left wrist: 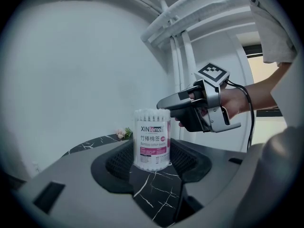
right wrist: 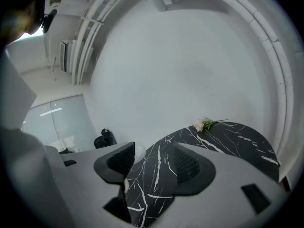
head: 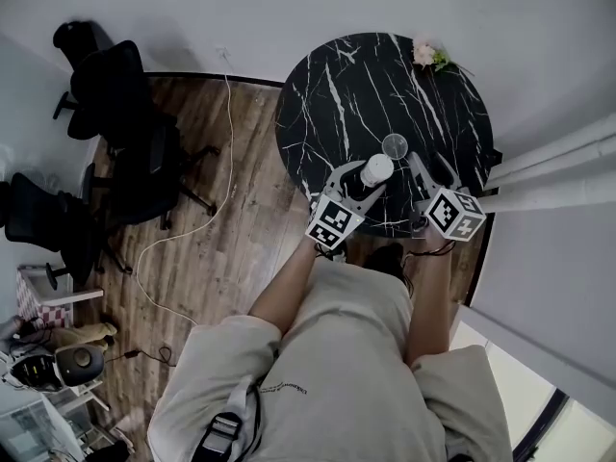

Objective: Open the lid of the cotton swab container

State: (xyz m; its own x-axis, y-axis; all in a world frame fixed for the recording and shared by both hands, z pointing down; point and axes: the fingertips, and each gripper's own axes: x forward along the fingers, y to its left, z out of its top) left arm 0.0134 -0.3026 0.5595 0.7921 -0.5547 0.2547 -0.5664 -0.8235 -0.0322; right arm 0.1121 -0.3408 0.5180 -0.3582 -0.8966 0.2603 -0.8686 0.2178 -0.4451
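Observation:
The cotton swab container [left wrist: 152,139], a clear tub with a pink and white label, stands upright on the black marble table [head: 337,94]. Its top shows bare swab tips. My left gripper [left wrist: 152,161] is shut on the tub's sides; in the head view the container [head: 375,169] sits at the left gripper [head: 364,183] jaws. A clear round lid [head: 396,145] lies on the table just beyond. My right gripper [head: 430,166] hovers to the right, open and empty; the right gripper [right wrist: 154,163] has only marble between its pads. A clear round thing [right wrist: 139,151], perhaps the lid, peeks past its left pad.
A small pink flower sprig [head: 429,57] lies at the table's far edge. Black office chairs [head: 125,114] and a white cable [head: 183,229] are on the wooden floor to the left. White pipes [head: 558,166] run along the wall on the right.

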